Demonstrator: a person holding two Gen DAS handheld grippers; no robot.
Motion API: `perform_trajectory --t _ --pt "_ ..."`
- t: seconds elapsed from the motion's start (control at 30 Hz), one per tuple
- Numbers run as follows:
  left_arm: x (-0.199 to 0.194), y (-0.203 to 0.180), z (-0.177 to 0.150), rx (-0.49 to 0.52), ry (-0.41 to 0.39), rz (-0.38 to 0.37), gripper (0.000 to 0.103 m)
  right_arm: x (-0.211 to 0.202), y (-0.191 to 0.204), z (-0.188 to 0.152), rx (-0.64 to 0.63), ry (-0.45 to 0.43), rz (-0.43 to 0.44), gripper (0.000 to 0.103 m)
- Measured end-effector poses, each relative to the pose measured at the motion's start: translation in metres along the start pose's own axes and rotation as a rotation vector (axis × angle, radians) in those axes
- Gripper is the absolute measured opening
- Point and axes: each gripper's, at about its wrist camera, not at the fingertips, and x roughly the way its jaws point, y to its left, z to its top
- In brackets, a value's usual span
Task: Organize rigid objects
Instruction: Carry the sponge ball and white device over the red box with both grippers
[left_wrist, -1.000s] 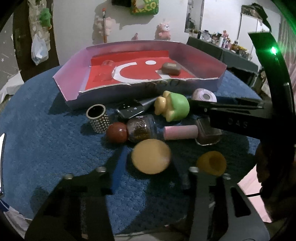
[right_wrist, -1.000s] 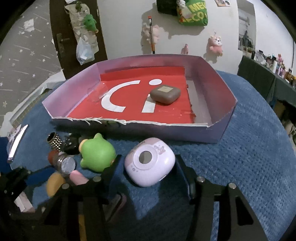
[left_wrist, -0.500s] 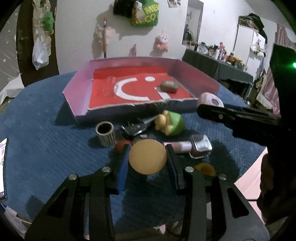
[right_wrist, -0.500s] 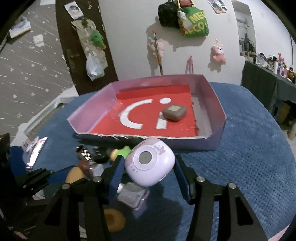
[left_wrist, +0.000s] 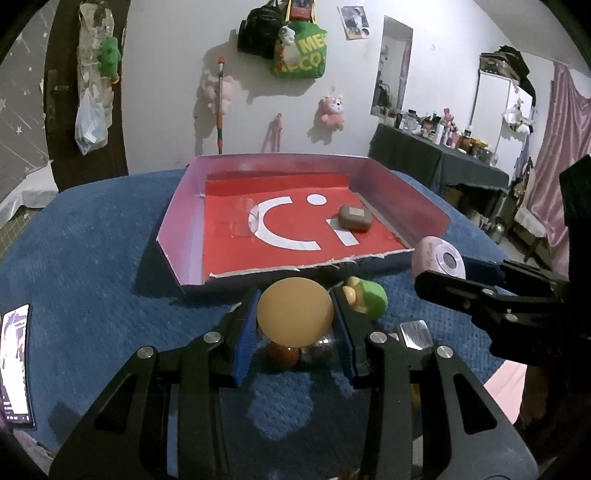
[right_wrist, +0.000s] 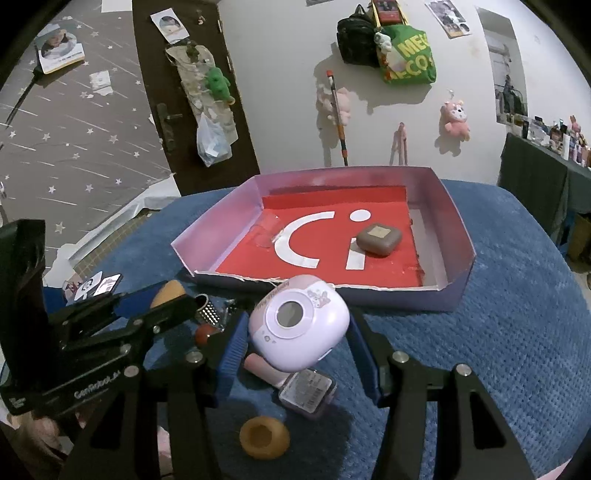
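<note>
Here the left gripper (left_wrist: 295, 325) jaws clamp a yellow ball (left_wrist: 294, 312), the "GenRobot"-marked right gripper (right_wrist: 297, 347) jaws a lilac camera (right_wrist: 299, 326).

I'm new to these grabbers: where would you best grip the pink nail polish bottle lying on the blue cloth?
On the pink cap, probably from above, fingers across its narrow width: the nail polish bottle lies flat, and the cap is a slim, even cylinder.

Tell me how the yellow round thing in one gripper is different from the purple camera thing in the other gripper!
The yellow round thing is plain, smooth and egg-like; the purple camera thing is squarish with rounded corners, a round window and a little picture. The left gripper is shut on the yellow one; the right gripper is shut on the purple one. Both are lifted above the blue cloth, in front of the red tray.
</note>
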Motion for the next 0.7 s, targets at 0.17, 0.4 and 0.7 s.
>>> perform_trajectory --t 0.17,0.4,0.7 --pt "-0.001 0.003 0.008 -0.002 -0.016 -0.001 0.036 -0.001 0.002 0.003 -0.007 -0.005 0.007 0.057" --pt "0.002 0.007 0.015 -0.009 -0.018 0.003 0.036 0.0 0.004 0.01 -0.01 -0.008 0.013 0.057" --pt "0.006 0.009 0.028 -0.014 -0.01 -0.001 0.036 0.001 0.001 0.024 -0.002 -0.013 0.023 0.057"
